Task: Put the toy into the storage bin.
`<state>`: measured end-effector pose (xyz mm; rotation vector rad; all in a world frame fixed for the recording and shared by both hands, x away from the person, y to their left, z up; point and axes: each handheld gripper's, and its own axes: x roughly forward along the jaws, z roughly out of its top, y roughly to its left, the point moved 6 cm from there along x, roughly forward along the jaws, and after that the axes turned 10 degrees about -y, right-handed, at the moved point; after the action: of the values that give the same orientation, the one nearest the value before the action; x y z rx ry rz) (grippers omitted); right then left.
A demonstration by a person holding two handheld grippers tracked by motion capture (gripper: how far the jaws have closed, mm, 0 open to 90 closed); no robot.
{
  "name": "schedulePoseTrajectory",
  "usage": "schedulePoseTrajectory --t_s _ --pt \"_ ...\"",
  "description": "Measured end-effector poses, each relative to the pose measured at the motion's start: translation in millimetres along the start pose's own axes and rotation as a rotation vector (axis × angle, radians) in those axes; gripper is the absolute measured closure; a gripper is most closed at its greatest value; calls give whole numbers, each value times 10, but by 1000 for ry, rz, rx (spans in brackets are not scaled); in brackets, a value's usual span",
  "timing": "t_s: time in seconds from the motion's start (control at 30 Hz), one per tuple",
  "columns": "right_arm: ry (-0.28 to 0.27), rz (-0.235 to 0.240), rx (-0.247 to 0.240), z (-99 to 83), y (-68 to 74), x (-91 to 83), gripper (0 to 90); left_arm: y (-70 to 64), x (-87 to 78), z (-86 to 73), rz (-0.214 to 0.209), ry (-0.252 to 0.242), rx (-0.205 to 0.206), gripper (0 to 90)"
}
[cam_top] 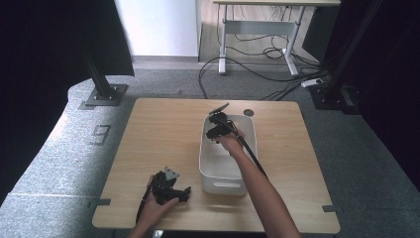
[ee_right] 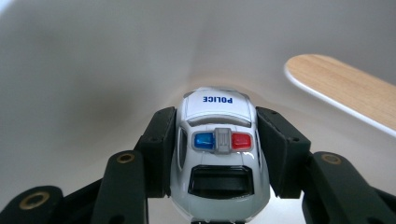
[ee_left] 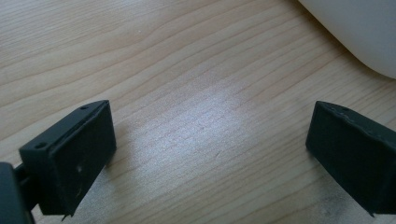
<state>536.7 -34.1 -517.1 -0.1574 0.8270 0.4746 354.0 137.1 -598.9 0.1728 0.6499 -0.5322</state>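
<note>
A light wooden table [cam_top: 163,129] with visible grain stands on grey carpeted floor [cam_top: 74,144]. A white plastic bin [cam_top: 218,176] with a handle cutout in its near wall sits directly on the table, right of centre. A small round grey disc [cam_top: 248,112] lies flat near the far edge, just beyond the bin. The left claw [cam_top: 171,191] rests low at the near edge, close beside the bin's near corner.
</note>
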Motion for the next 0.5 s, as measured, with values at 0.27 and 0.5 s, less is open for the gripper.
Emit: schedulePoseTrajectory --t_s 0.27,0.5 --pt "36 7 14 -58 2 65 502 0 0 0 0 0 0 14" --pt "71 16 9 -119 0 130 501 1 3 2 -2 1 2 13"
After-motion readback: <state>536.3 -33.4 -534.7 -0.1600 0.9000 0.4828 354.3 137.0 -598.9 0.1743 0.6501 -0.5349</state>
